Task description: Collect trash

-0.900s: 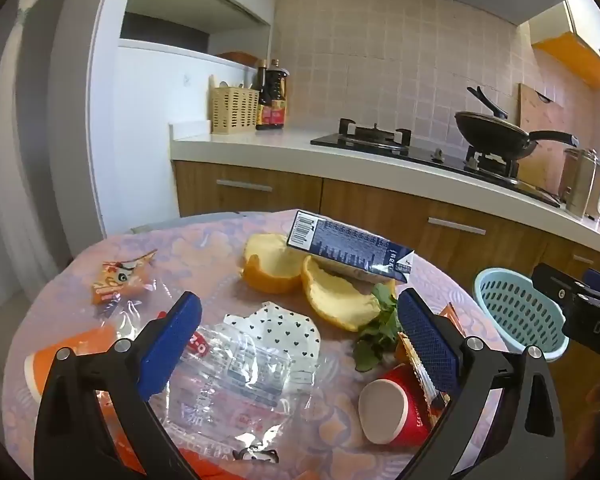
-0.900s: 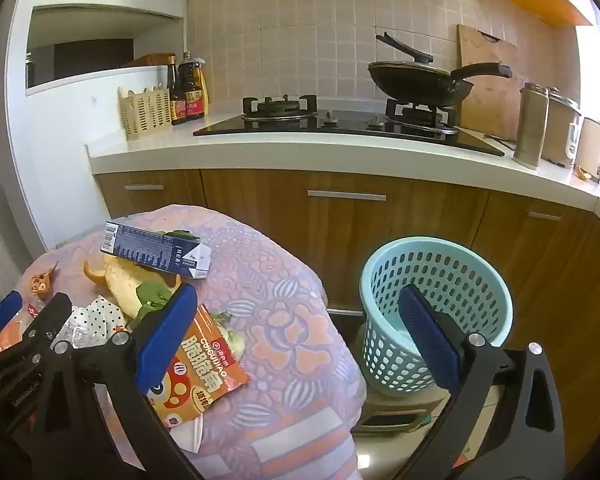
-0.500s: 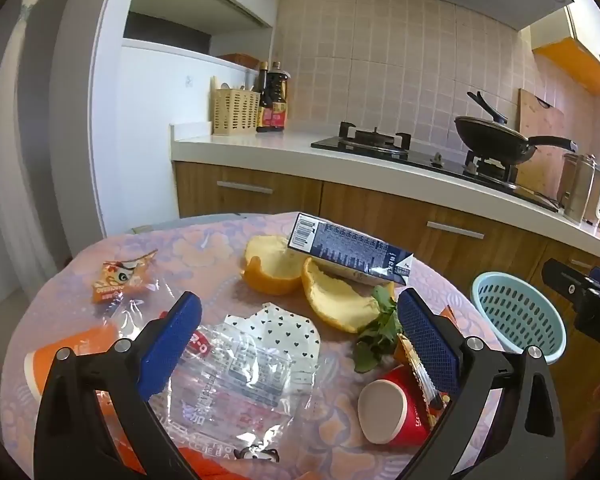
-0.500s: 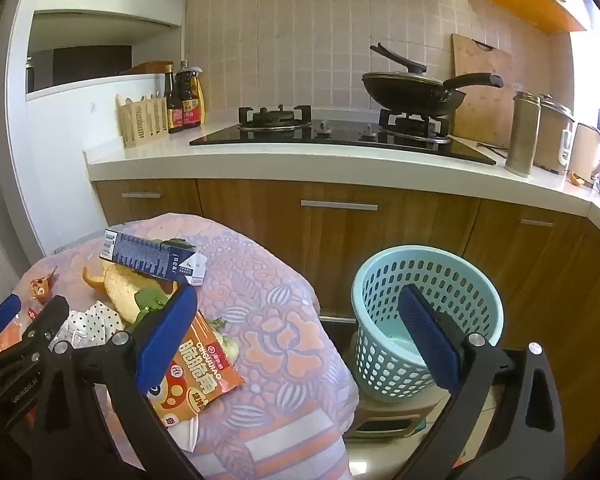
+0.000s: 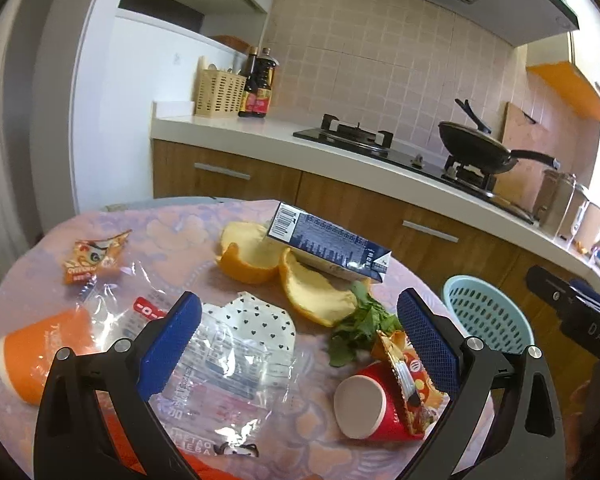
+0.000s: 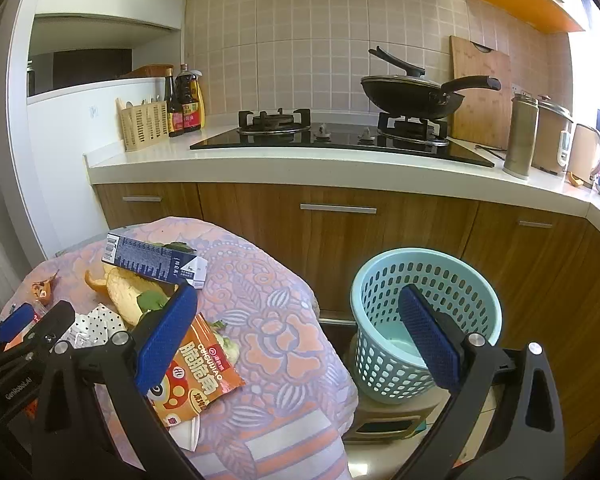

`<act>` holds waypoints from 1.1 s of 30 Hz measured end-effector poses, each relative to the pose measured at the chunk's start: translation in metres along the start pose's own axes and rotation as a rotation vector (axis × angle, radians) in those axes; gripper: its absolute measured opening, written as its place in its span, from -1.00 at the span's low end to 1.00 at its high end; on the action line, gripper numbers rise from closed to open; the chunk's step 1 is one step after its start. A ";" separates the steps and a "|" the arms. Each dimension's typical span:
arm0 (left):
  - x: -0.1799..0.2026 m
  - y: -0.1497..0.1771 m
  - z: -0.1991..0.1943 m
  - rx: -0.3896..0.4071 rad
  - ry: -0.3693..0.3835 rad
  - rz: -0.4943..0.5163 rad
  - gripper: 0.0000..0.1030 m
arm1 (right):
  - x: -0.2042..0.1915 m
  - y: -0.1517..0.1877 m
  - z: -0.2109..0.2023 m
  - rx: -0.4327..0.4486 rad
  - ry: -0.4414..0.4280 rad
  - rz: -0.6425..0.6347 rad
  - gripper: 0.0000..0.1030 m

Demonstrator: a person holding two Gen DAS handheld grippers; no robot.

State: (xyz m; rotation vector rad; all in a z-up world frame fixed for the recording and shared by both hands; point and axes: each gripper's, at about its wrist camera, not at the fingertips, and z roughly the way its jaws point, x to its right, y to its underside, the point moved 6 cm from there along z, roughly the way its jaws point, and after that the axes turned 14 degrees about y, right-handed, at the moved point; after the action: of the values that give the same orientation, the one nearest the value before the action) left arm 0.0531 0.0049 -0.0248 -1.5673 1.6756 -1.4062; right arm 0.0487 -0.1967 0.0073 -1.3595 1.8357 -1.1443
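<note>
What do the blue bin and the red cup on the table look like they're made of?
Blue bin: looks like molded plastic, matte pale blue, judging by its regular perforated lattice walls. Red cup: probably coated paper, given its thin printed wall and flat white base.

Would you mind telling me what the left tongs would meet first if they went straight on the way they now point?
Most likely the clear plastic wrapper on the table, which lies between the open left tongs, with the heart-print paper just beyond; depth is uncertain through the fisheye.
</note>
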 end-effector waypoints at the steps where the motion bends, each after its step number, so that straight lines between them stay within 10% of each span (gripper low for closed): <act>1: 0.000 0.000 0.000 0.005 -0.001 0.000 0.85 | 0.000 0.000 0.000 0.002 0.000 0.001 0.88; 33: 0.005 0.003 0.000 0.013 -0.017 0.034 0.85 | 0.011 -0.003 -0.003 0.000 0.013 0.020 0.88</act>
State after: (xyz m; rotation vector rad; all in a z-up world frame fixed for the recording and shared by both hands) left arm 0.0501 -0.0001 -0.0257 -1.5320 1.6719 -1.3809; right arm 0.0438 -0.2065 0.0123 -1.3340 1.8543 -1.1450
